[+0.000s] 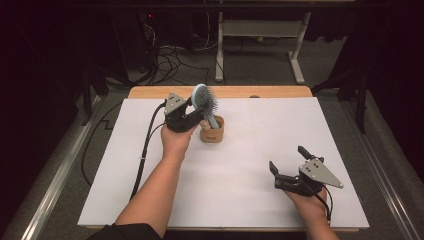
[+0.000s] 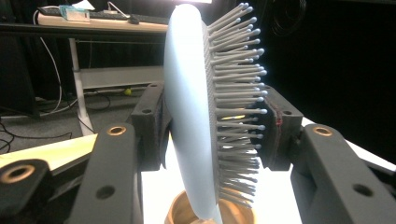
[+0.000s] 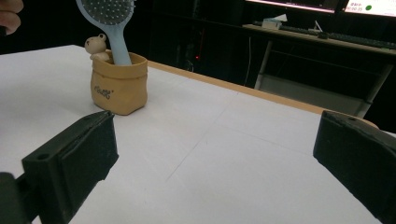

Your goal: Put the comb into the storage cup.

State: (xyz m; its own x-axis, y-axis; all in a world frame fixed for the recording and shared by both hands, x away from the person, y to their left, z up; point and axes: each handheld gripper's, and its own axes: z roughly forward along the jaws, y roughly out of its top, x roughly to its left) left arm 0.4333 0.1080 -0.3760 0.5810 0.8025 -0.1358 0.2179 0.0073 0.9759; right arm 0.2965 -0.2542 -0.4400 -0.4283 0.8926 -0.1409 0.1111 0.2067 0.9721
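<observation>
The pale blue hairbrush stood handle-down in the small tan holder, which sat toward the far side of the white mat, its head leaning out above the rim. The left gripper, just beside the holder, had its jaws on either side of the brush head, one pad at the smooth back and the other at the bristle tips, though I could not tell whether they pressed. Well away from the holder, at the near edge, the right gripper rested with its jaws spread wide and nothing between them.
</observation>
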